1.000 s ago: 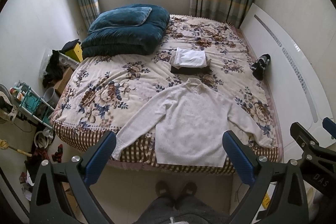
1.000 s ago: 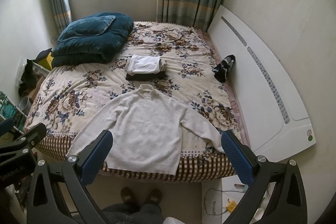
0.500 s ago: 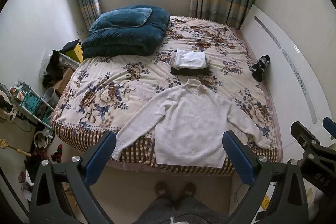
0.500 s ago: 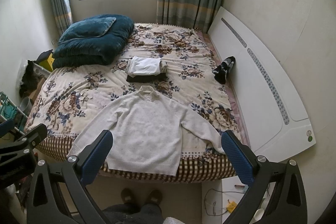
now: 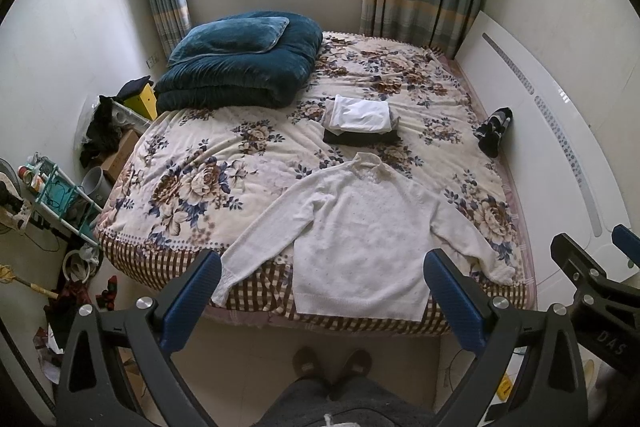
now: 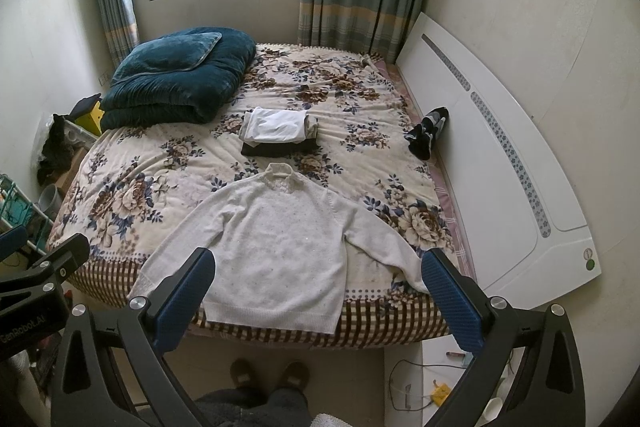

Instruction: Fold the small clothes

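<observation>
Left gripper [image 5: 322, 291] held high over the foot of the bed [image 5: 192, 187], fingers spread wide, nothing between them. White sweater [image 5: 360, 239] lies face up and flat on the floral cover, collar toward the window, hem hanging just over the near edge, both sleeves angled out and down. Left sleeve cuff [image 5: 226, 279] droops off the bed edge, right sleeve cuff [image 5: 500, 271] rests near the right edge. Behind the collar sits a stack of folded clothes [image 5: 360, 119], white on dark. Dark socks [image 5: 494, 131] lie by the white board [image 5: 560, 147], well apart from the sweater. Right gripper [image 6: 318, 291] also up high, fingers spread, empty.

Nothing folded yet on this piece; judged step is reach down for the sleeves. To do it well: left takes the left cuff, right takes the right cuff, pinch only one layer of sleeve, not the bed cover. Carry each sleeve across the chest so it lies flat, then fold hem up toward collar. Keep the knit from dragging off the edge
</observation>
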`<state>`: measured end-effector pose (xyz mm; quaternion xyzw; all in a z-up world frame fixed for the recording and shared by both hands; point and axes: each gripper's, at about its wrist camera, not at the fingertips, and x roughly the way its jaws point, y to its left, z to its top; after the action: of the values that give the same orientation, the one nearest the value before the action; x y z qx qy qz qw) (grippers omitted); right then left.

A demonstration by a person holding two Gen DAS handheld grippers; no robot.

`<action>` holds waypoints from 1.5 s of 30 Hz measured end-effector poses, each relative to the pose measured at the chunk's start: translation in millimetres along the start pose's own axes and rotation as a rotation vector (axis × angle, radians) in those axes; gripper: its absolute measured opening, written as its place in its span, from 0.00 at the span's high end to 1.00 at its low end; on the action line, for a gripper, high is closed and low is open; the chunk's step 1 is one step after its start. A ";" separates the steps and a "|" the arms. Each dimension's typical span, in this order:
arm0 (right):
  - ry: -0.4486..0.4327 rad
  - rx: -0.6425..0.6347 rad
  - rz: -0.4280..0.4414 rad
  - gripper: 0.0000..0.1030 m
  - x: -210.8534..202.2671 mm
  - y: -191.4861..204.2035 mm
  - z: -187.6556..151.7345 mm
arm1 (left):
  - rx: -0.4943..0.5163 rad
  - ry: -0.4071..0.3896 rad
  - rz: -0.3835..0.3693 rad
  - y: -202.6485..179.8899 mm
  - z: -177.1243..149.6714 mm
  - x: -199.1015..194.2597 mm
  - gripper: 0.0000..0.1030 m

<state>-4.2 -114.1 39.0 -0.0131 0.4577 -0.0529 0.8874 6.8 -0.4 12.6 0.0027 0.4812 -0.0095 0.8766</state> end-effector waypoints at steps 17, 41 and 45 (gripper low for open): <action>0.005 0.006 0.003 0.00 0.3 0.4 -0.7 | 0.007 -0.008 0.012 -8.6 14.8 -4.3 0.00; 0.428 0.920 -0.274 0.14 326.0 -358.5 -170.1 | 0.163 0.169 0.229 -132.2 43.3 326.9 0.00; 0.488 1.056 -0.276 0.27 424.6 -423.9 -221.3 | 0.188 0.229 0.274 -157.0 34.1 389.1 0.00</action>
<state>25.4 -574.8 -403.5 0.3830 0.5541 -0.3897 0.6280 241.4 -163.3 -296.6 0.1511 0.5699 0.0653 0.8051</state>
